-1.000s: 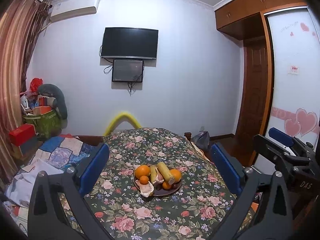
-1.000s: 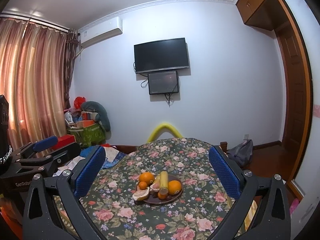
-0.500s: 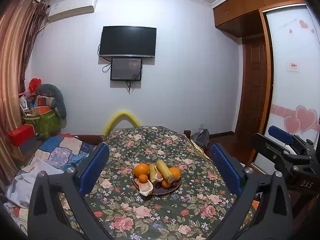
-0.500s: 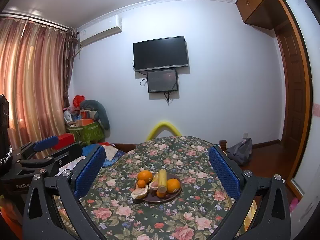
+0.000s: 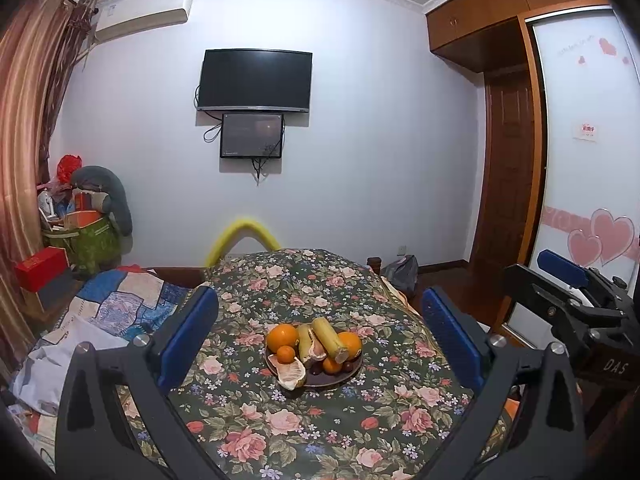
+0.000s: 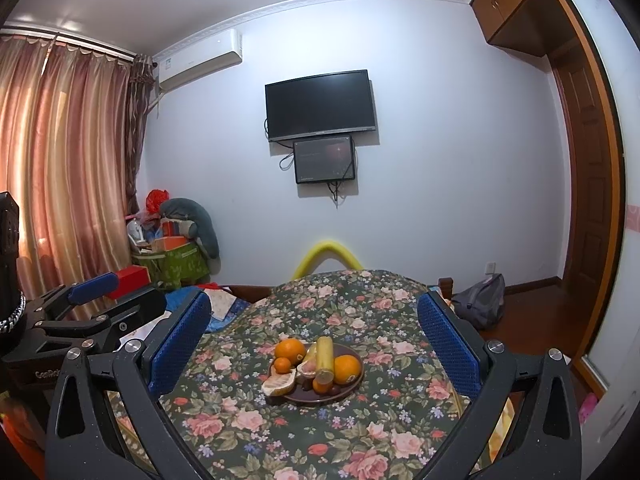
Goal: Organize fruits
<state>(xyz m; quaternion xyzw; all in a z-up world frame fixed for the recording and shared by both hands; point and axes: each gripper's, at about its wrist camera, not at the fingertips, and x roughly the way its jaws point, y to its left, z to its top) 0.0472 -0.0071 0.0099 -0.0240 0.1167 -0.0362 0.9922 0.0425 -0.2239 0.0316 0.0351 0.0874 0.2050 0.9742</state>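
Observation:
A dark round plate (image 5: 344, 374) (image 6: 352, 392) sits mid-table on the floral cloth. It holds oranges (image 5: 282, 337) (image 6: 346, 369), a small tangerine (image 5: 286, 354), bananas (image 5: 328, 338) (image 6: 324, 355), a peeled citrus piece (image 5: 293, 374) (image 6: 279, 384) hanging over the near rim, and small dark fruits. My left gripper (image 5: 320, 340) is open and empty, held above the table short of the plate. My right gripper (image 6: 314, 344) is open and empty too, alongside. Each gripper shows in the other's view, the right (image 5: 568, 292) and the left (image 6: 92, 308).
The floral table (image 5: 304, 432) fills the foreground. A yellow foam arc (image 5: 240, 232) stands behind it. A patchwork-covered surface (image 5: 112, 300) and boxes and bags (image 5: 84, 236) lie left. A grey backpack (image 6: 480, 304), door and wardrobe are right. A TV (image 5: 256, 80) hangs on the wall.
Both grippers have drifted slightly, so the plate sits a little lower and nearer in both views. Both stay open and empty. The fruit has not moved.

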